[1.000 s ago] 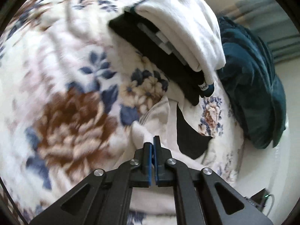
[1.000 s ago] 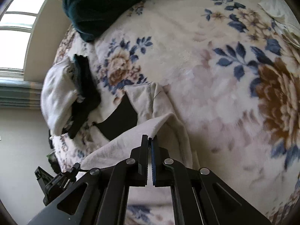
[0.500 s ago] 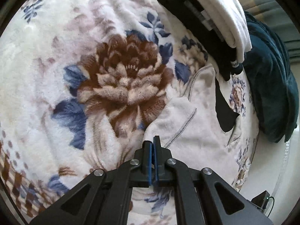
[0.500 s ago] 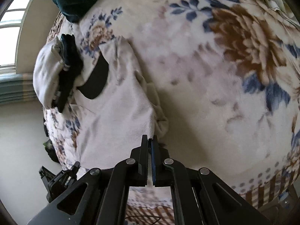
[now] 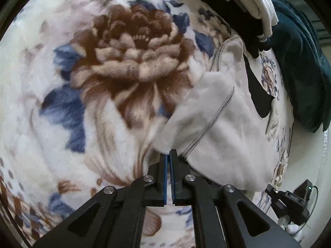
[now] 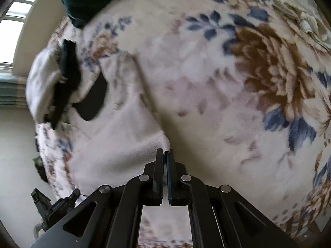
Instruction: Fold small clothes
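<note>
Floral blanket [image 5: 128, 66], one cream garment [image 5: 223, 128], two folded clothes [image 5: 248, 4]

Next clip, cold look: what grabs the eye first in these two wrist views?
The big brown flower printed on the blanket fills the left view's middle. Next, the cream garment spread at the blanket's edge, one corner pinched in the left tool and another in the right tool. Beyond it lies a stack of folded clothes, white and black, next to a dark teal cushion.
</note>
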Demonstrator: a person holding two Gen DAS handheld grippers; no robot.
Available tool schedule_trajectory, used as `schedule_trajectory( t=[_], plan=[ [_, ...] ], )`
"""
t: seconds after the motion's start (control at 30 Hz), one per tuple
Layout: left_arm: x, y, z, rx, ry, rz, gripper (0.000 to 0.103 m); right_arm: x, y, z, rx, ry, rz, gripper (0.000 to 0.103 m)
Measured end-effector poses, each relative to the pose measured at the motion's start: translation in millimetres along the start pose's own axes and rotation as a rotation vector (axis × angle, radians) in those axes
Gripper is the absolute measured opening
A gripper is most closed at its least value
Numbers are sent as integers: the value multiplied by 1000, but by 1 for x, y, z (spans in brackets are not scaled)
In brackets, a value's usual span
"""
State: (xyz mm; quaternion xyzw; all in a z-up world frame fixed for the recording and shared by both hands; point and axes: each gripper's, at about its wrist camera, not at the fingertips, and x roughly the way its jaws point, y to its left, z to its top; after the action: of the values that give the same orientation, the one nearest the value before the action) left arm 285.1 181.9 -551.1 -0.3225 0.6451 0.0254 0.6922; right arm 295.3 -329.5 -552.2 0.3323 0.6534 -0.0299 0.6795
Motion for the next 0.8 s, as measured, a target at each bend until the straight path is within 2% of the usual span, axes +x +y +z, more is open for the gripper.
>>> schedule_trajectory(
  t=[0.07,0.1,0.13,0.17,0.2,0.27,0.3,0.37,0.43,0.5,0.53,0.6,0.67,0.77,0.8],
  plan=[
    [-13,0,0,24,-5,4,8,9,-5,1,13,69,26,4],
    [-21,-1,2,42,-19,25,21,8,-6,1,12,78,22,4],
    [-30,-3,6,64,-40,23,28,2,-6,0,2,67,19,5],
    [-35,-5,10,80,-59,16,38,-7,-6,0,-6,40,5,11],
    [-40,-8,18,94,-83,12,43,-16,-8,0,-3,7,-5,26],
    [-43,-23,38,135,-115,-10,43,-31,-10,3,14,-59,19,42],
    [-41,-29,45,149,-125,-12,44,-35,-10,6,27,-90,40,46],
    [-27,-46,62,192,-132,-13,44,-32,-7,18,37,-99,93,48],
    [-1,-60,70,256,-92,44,49,-20,4,31,19,-101,89,48],
    [28,-63,70,306,-29,141,50,-6,22,38,-53,-94,57,48],
    [40,-61,69,321,-11,165,50,3,33,39,-107,-82,-1,48],
    [42,-59,70,323,-18,165,52,30,49,42,-189,-29,-139,48],
    [31,-63,75,286,-10,144,52,46,45,44,-183,20,-207,48],
    [-6,-82,86,235,-66,55,54,38,40,53,-132,16,-165,48],
    [-16,-96,94,243,-94,41,64,32,42,57,-125,-1,-147,48]
  ],
)
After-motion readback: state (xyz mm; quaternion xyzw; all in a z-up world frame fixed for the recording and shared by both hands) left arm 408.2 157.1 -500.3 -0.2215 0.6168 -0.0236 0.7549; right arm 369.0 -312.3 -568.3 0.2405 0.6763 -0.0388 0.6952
